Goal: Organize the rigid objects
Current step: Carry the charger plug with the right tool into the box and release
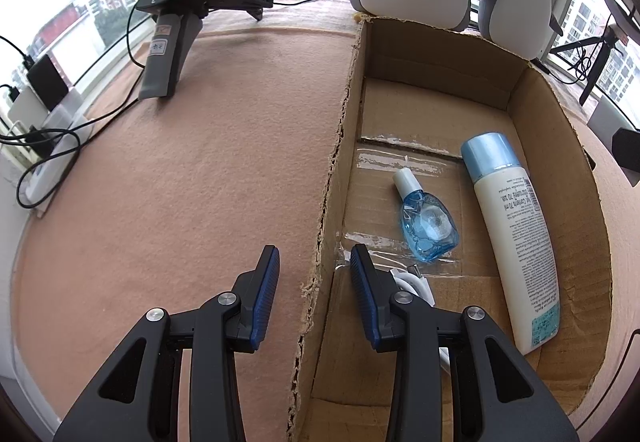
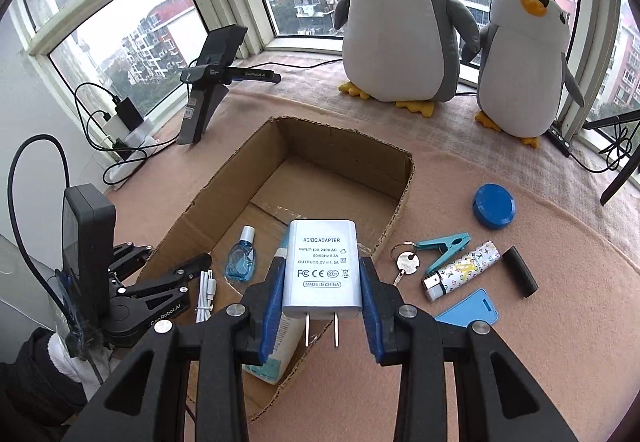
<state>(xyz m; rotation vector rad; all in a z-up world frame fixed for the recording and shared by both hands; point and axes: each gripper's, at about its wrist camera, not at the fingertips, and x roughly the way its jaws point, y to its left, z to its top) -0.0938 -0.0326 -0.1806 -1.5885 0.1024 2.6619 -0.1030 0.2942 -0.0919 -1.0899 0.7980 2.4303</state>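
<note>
1. Right wrist view: your right gripper (image 2: 321, 306) has its jaws pinching the charger (image 2: 322, 268) by its two narrow sides, prongs pointing back at the camera, label facing up.

2. The charger hangs over the near right corner of the cardboard box (image 2: 404, 178), roughly above the rim, not resting on anything as far as I can tell.

3. The thing that matters: the open floor of the box lies ahead and to the left of your jaws. The charger's long axis runs straight along the fingers, so my guess is a short push forward-left puts it over clear cardboard.

4. Already in the box: a small blue bottle (image 2: 241, 262), a white lotion bottle (image 1: 512, 238) lying lengthwise along the right wall, and a white cable (image 2: 206, 296) in the near left corner. The lotion bottle sits right under the charger, so I'd aim past it.

5. Left wrist view: your left gripper (image 1: 314, 296) has its jaws spread with nothing between them, straddling the box's left wall. It's doing nothing here; the right hand owns this drop.

6. Left on the worktop (image 2: 460, 362), right of the box: keys (image 2: 406, 262), a teal clip (image 2: 442, 248), a lighter (image 2: 460, 270), a blue round tin (image 2: 493, 206).
</note>
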